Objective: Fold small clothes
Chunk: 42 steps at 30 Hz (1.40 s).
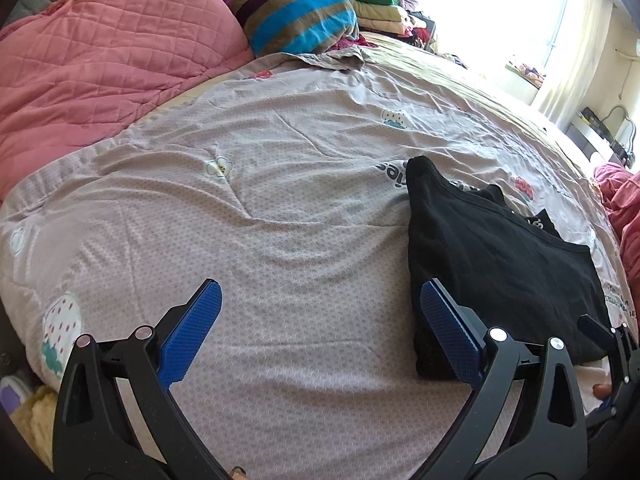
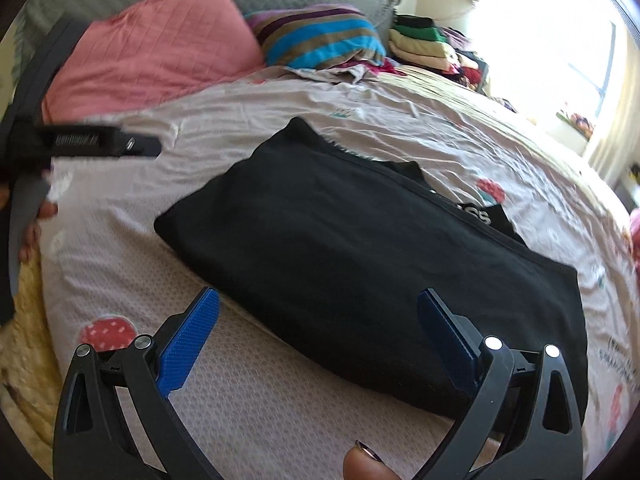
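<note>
On a bed covered with a pale patterned sheet [image 1: 280, 184] lies a black garment [image 2: 360, 264], already folded into a rough rectangle. Both tools are spread wide and hold nothing. The left tool [image 1: 320, 336] hovers over bare sheet, its right pad just beside the garment's near left corner. The right tool [image 2: 318, 342] hovers over the garment's near edge, roughly at its middle.

The garment's long axis runs diagonally in the right wrist view, from upper left, toward a pink quilted pillow [image 2: 160, 48], to lower right. A waistband with white lettering [image 2: 476, 214] peeks out along the far edge.

For a neat next fold, it seems best for each tool to pinch one near corner through all layers, lift together, and carry the edge over evenly, keeping the fabric taut so that the layers do not slip.
</note>
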Each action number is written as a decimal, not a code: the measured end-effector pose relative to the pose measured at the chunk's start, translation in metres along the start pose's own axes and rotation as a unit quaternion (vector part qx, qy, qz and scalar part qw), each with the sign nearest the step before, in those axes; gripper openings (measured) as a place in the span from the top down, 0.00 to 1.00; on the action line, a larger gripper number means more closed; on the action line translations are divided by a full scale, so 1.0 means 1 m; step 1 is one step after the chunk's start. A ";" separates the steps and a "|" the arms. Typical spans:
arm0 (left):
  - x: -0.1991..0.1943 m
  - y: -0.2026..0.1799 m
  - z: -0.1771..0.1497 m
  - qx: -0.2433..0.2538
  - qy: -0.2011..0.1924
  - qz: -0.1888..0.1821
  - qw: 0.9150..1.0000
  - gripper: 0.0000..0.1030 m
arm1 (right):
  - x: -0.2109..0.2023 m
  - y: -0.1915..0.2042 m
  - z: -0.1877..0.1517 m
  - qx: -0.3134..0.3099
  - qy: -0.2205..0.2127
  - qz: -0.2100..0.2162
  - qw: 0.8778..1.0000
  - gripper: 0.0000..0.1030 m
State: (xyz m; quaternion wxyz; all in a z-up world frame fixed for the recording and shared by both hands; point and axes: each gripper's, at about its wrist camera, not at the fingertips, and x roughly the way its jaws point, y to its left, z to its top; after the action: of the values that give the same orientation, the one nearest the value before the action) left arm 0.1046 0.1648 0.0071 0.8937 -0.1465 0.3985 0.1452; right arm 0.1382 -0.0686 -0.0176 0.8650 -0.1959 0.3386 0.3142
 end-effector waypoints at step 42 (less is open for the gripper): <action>0.090 -0.039 0.051 0.022 0.057 -0.039 0.997 0.09 | 0.053 0.039 0.034 -0.109 -0.062 -0.095 0.988 0.34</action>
State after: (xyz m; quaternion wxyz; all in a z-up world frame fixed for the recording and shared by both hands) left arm 0.2106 0.1612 -0.0224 0.8774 -0.1506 0.4458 0.0932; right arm 0.1579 0.0000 -0.0368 0.8838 -0.3005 0.2279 0.2768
